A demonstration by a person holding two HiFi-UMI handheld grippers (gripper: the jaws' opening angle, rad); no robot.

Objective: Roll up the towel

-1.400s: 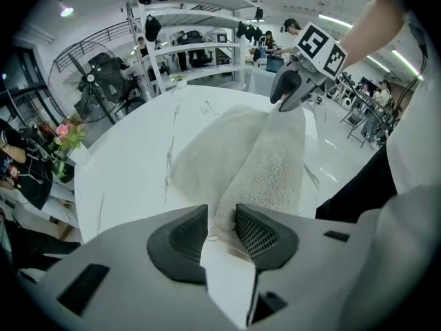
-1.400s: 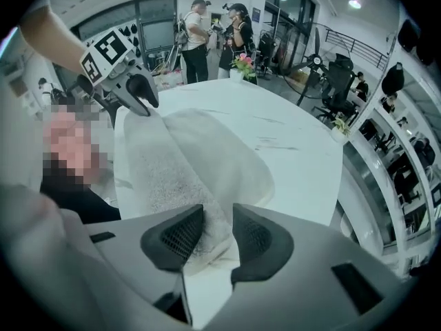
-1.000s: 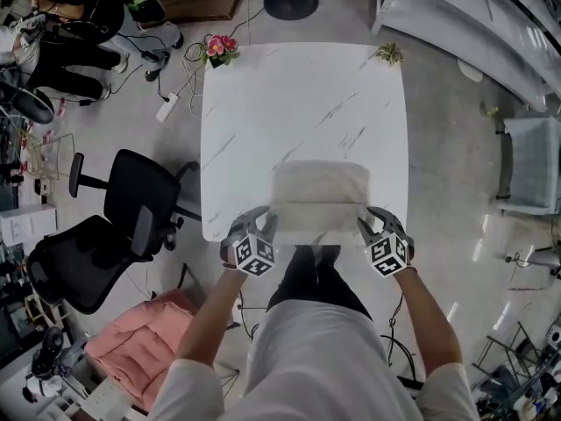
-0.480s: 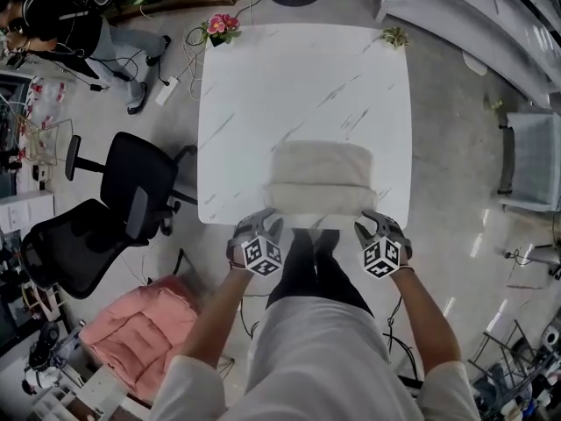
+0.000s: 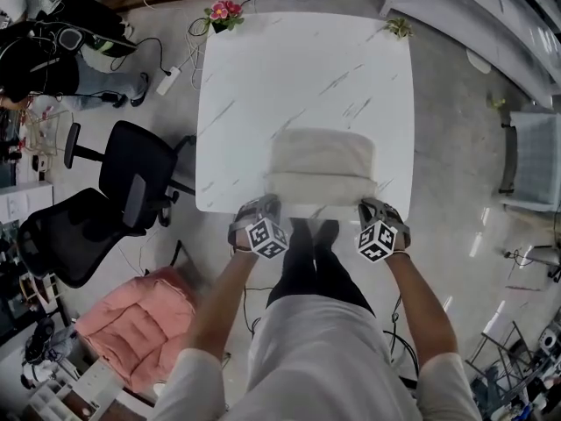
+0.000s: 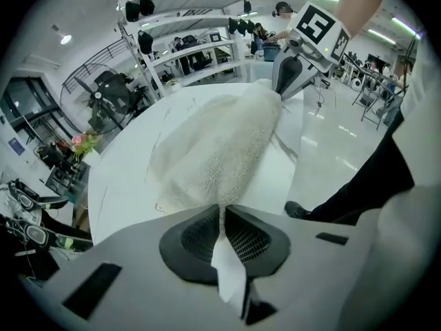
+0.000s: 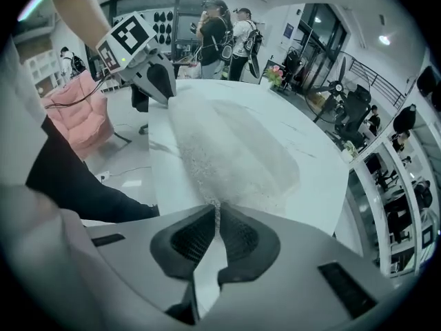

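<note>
A cream towel (image 5: 320, 167) lies folded on the white marbled table (image 5: 263, 77), near its front edge. My left gripper (image 5: 263, 205) is at the towel's near left corner and my right gripper (image 5: 373, 207) at the near right corner. In the left gripper view the jaws are closing, and the left gripper (image 6: 222, 209) pinches a thin edge of the towel (image 6: 220, 140) between its pads. The right gripper view shows the same: jaws closing, the right gripper (image 7: 216, 209) nipping the towel (image 7: 231, 143) edge. Each gripper view shows the other gripper at the far corner.
Two black office chairs (image 5: 131, 178) stand left of the table, with a pink cushion (image 5: 131, 327) on the floor below them. A pot of flowers (image 5: 223, 11) and a small plant (image 5: 400, 27) sit at the table's far corners. The person's legs (image 5: 307, 261) stand against the front edge.
Both grippers have come down and in onto the towel's near edge, and their jaws have gone from wide apart to pinched on the fabric. The towel itself has not moved.
</note>
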